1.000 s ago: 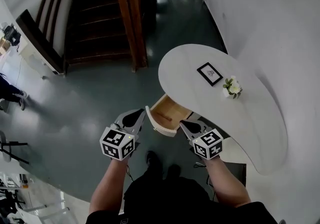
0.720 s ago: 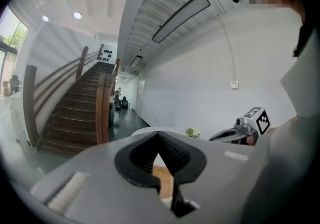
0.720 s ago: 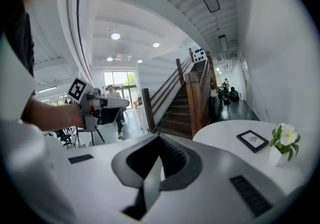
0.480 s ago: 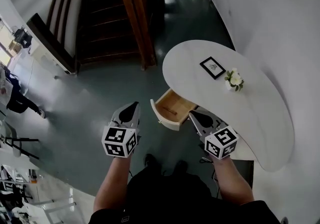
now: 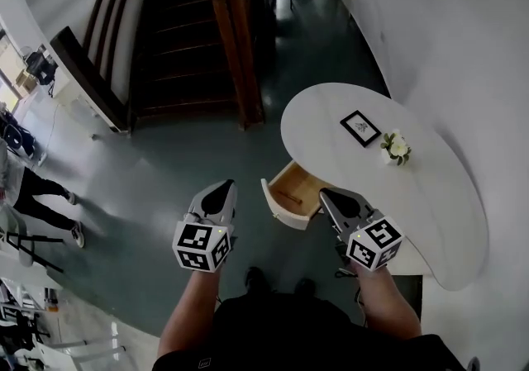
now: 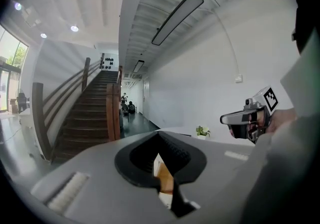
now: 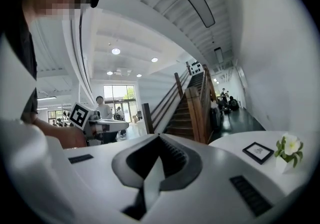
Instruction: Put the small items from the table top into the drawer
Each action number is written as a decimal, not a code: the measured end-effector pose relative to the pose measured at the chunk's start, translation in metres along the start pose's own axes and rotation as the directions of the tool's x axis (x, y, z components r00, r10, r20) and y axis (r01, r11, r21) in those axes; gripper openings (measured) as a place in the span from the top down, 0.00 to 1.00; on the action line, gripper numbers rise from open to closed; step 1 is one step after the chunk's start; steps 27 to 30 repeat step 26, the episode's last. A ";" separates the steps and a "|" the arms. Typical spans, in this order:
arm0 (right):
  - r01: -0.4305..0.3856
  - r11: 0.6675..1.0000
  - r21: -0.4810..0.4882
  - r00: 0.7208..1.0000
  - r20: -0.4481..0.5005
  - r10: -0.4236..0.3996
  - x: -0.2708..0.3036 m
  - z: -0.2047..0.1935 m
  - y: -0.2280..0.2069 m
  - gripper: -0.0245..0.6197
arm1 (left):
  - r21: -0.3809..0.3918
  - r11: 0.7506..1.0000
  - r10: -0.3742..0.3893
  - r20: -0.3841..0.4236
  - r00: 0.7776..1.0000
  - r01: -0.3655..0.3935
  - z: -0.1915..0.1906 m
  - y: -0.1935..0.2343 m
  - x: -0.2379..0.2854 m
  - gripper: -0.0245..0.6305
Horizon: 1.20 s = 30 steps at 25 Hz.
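A white rounded table (image 5: 413, 196) stands at the right, with a black-framed picture (image 5: 360, 127) and a small vase of white flowers (image 5: 396, 146) on top. Its wooden drawer (image 5: 293, 193) is pulled out toward me, and bare wood shows inside. My left gripper (image 5: 221, 189) hangs shut over the floor, left of the drawer. My right gripper (image 5: 329, 196) is shut too, just right of the drawer's front corner. Neither holds anything. The picture (image 7: 258, 151) and flowers (image 7: 290, 148) show in the right gripper view, and the flowers (image 6: 202, 130) in the left gripper view.
A dark wooden staircase (image 5: 190, 39) rises at the back, its post (image 5: 240, 47) close to the table's far end. A white wall (image 5: 446, 39) runs behind the table. People (image 5: 33, 196) stand at the far left. The floor (image 5: 149, 187) is dark and glossy.
The table and drawer have slid right and down in the head view. Both grippers have shifted a little with it and stay shut.
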State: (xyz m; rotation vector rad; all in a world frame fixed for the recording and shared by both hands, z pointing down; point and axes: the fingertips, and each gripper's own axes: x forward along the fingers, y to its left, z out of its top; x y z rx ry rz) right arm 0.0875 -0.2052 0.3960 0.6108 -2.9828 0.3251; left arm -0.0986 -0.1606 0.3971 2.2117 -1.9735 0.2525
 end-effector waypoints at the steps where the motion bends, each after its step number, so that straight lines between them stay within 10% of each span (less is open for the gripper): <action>1: 0.004 1.000 -0.004 1.000 0.010 -0.004 0.005 0.006 0.002 0.95 | 0.000 1.000 -0.007 0.004 1.000 0.007 0.001 0.007 -0.001 0.95; 30: 0.063 0.995 -0.077 0.998 0.036 -0.060 0.040 0.035 0.028 0.95 | 0.004 0.979 -0.204 0.130 0.970 0.206 0.040 0.026 0.001 0.95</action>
